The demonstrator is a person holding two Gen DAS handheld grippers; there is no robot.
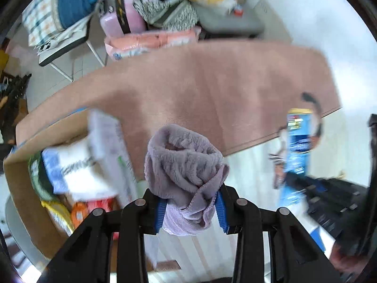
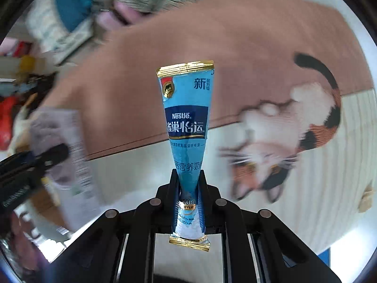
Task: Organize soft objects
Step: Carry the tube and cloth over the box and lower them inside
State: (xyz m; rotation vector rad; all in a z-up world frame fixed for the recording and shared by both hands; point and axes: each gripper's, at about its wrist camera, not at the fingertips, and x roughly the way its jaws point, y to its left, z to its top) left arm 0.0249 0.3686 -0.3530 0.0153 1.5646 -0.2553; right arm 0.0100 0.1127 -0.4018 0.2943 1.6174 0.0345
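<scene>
Left gripper (image 1: 191, 208) pinches a bunched lilac towel (image 1: 183, 165) above the floor beside an open cardboard box (image 1: 35, 202), while right gripper (image 2: 187, 188) clamps an upright blue Nestle sachet (image 2: 187, 118) near the pink mat (image 2: 212, 47).

My left wrist camera looks forward along its fingers from above the floor, down toward the pink rug (image 1: 212, 89), with the cardboard box (image 1: 26, 176) at the rug's near left edge. My right wrist camera faces the same rug (image 2: 223, 47) from nearer its right end. Both views share the rug and the clutter beyond its far edge
</scene>
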